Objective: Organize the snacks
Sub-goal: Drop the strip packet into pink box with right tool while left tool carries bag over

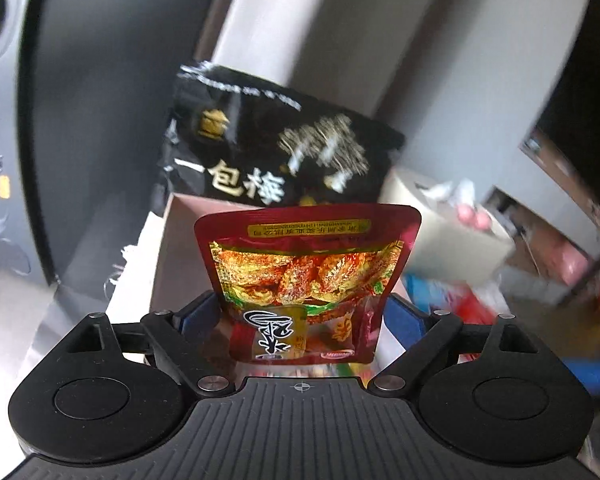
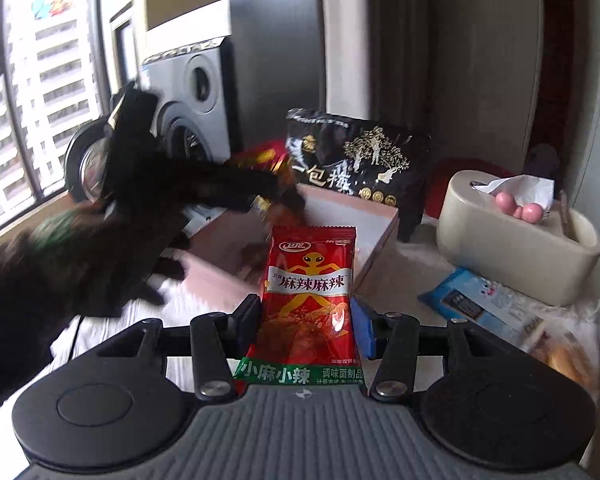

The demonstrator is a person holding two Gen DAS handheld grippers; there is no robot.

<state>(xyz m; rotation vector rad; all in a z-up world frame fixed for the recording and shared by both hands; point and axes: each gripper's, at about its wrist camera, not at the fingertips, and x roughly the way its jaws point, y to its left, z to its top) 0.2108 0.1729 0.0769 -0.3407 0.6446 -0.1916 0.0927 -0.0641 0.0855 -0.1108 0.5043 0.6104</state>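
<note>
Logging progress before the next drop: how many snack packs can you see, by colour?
Red: 2, the pouch in the left tool and the strip packet in the right tool.
Black: 1, the big bag behind the pink box.
Total: 3.

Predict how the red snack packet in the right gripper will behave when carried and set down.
The packet is probably light and floppy: thin film, standing only because the right gripper pinches its sides. Its glossy wrap looks slippery, so it might slide. Set down, it would likely flop flat.
</note>
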